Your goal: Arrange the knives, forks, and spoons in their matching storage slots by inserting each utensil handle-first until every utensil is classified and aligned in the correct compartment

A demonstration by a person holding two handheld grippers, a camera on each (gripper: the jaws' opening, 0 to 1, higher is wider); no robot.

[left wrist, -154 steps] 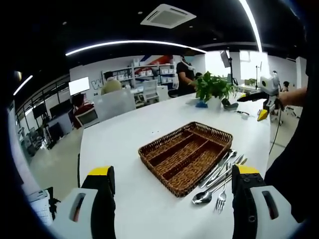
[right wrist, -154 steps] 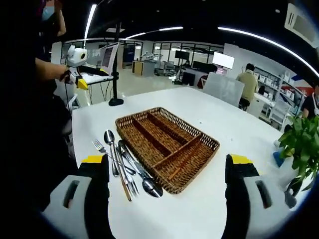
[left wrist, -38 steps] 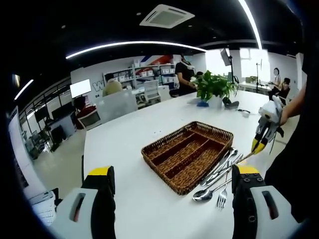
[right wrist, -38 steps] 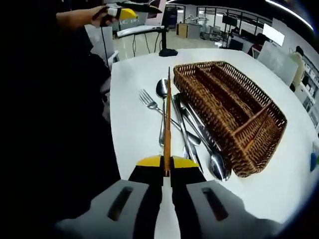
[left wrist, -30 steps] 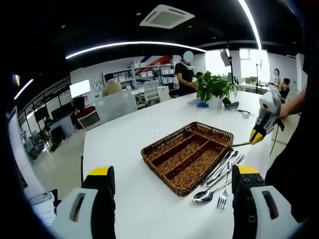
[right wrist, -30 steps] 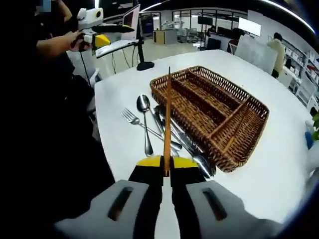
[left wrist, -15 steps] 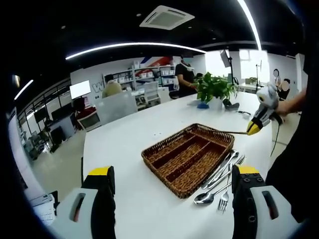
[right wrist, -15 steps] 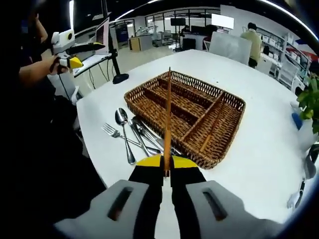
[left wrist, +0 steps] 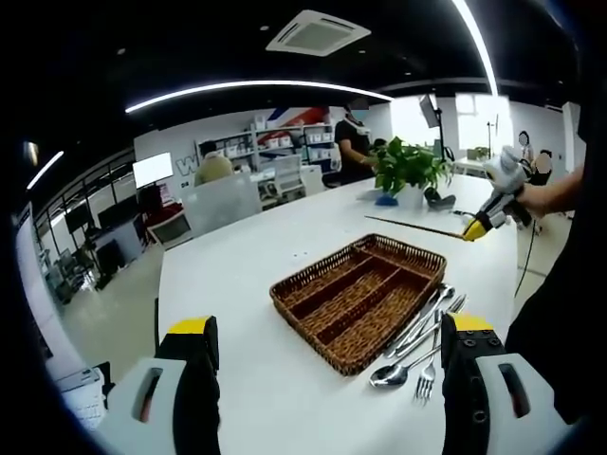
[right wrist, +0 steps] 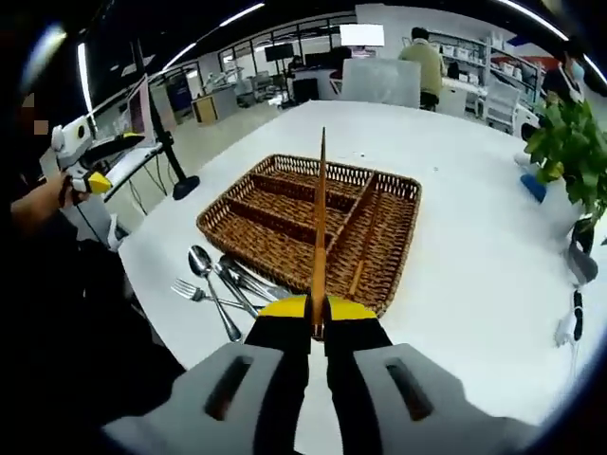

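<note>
While the left hand-held gripper (left wrist: 322, 379) gapes, the right hand-held gripper (right wrist: 319, 318) pinches a slim orange-brown chopstick (right wrist: 320, 223)

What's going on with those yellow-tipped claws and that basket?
A person is sorting cutlery with two hand-held claws. The right claw is shut on a long thin brown stick, held in the air above the brown wicker divided tray. The left claw is open and holds nothing. Silver spoons and forks lie on the white table beside the tray.

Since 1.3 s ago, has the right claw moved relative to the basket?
Yes. In the left gripper view the right claw, shut on a thin stick, has risen from the cutlery beside the basket to above the basket's far rim.
</note>
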